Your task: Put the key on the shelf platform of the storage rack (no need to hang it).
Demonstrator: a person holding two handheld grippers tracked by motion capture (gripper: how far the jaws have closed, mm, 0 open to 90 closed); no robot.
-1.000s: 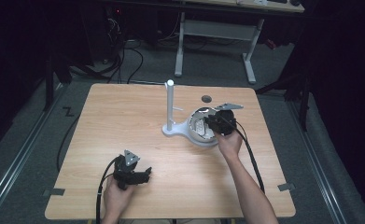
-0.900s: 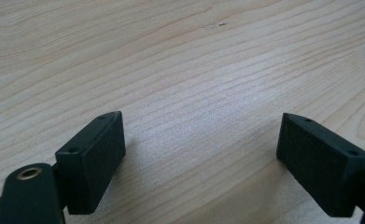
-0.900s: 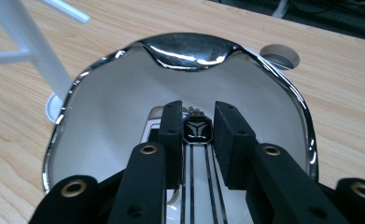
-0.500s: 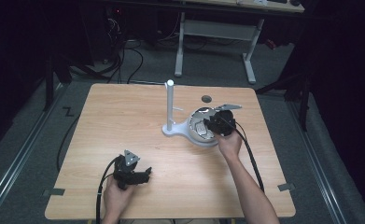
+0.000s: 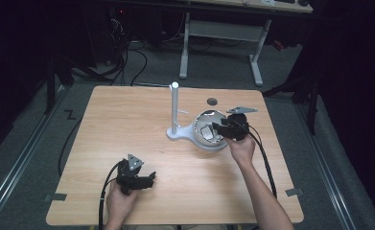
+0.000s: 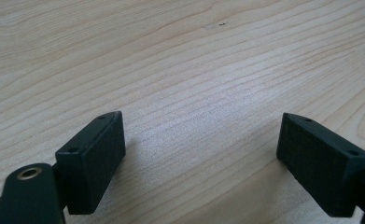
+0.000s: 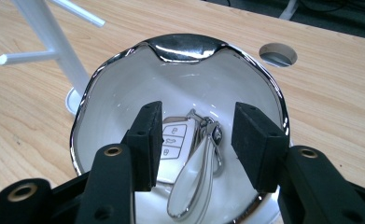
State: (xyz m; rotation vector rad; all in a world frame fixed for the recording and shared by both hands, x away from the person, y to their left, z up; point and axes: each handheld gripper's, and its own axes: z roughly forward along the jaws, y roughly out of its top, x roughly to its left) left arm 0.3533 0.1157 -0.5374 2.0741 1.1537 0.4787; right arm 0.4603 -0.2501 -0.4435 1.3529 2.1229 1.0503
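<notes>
A white bowl with a chrome rim (image 7: 180,44) stands right of centre on the table (image 5: 209,115), joined to a white stand post (image 5: 174,108). Inside the bowl lie a white car key fob (image 7: 173,140) and its shiny metal loop (image 7: 194,182). My right gripper (image 7: 196,135) hangs over the bowl (image 5: 217,128). Its jaws have just been opening, and the key lies below and between the pads, which do not press on it. My left gripper (image 5: 146,178) rests near the front left of the table, open over bare wood (image 6: 201,140).
The post (image 7: 49,32) has thin side pegs and rises just left of the bowl. A round cable hole (image 5: 212,101) sits in the tabletop behind the bowl. Cables trail from both grippers toward the front edge.
Both hands stay where they were. At this size the high view shows no clear difference at the right gripper's jaws.
</notes>
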